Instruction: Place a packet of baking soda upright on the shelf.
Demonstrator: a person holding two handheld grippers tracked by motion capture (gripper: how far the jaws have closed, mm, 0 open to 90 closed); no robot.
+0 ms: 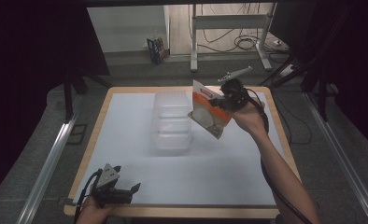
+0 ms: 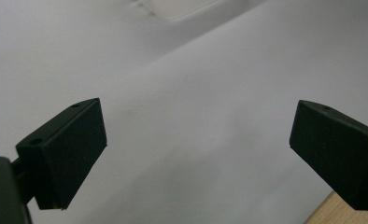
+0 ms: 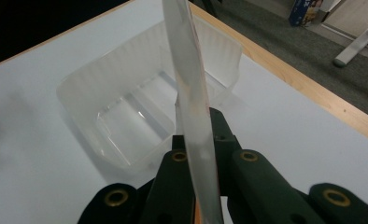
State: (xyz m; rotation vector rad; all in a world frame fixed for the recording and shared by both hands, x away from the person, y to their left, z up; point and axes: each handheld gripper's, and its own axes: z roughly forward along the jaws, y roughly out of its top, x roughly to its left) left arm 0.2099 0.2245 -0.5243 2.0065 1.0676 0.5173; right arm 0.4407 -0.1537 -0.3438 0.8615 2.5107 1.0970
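Snack packet is hanging tilted above the white table, just right of the clear plastic bin.
Right gripper is pinching its edge between 2 jaws; left gripper is resting near the front edge, jaws spread wide.

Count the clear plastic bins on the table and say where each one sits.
1. The clear plastic bin stands empty on the white table top, toward its far middle, just left of the packet held up by the right tongs.
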